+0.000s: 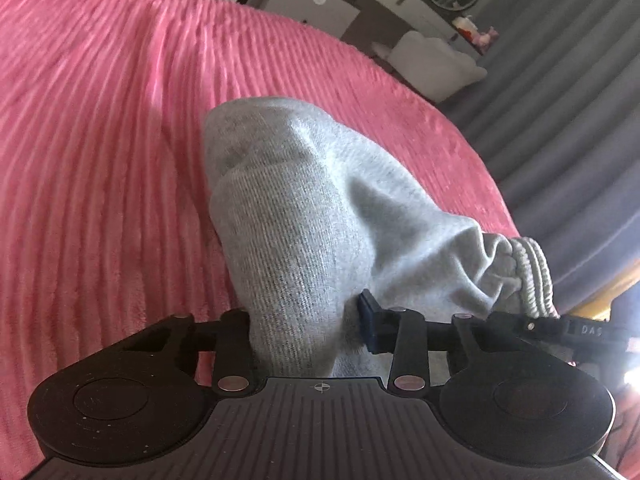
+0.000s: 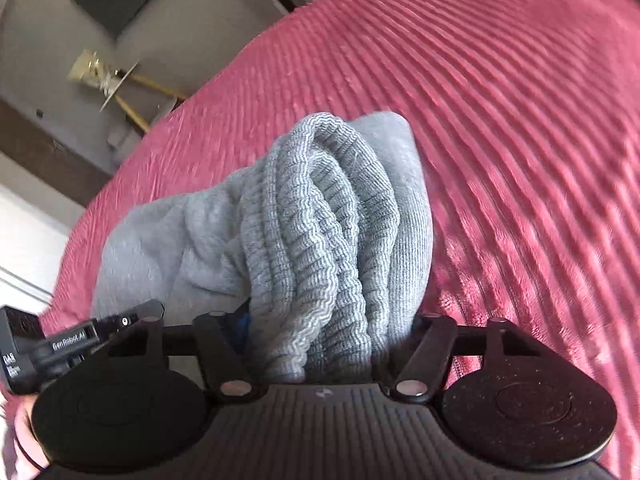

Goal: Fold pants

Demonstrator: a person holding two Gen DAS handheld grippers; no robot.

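I have the grey pants (image 1: 304,216) lifted above the pink bed (image 1: 100,140), my left claw (image 1: 306,332) clamped on plain fabric, my right claw (image 2: 320,344) on the bunched ribbed waistband (image 2: 320,216). Mid-carry, I judge; next I must lay them down flat.

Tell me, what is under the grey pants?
Under the grey pants lies the pink ribbed blanket. Both grippers, left and right, clamp the cloth; the blanket directly beneath it is covered.
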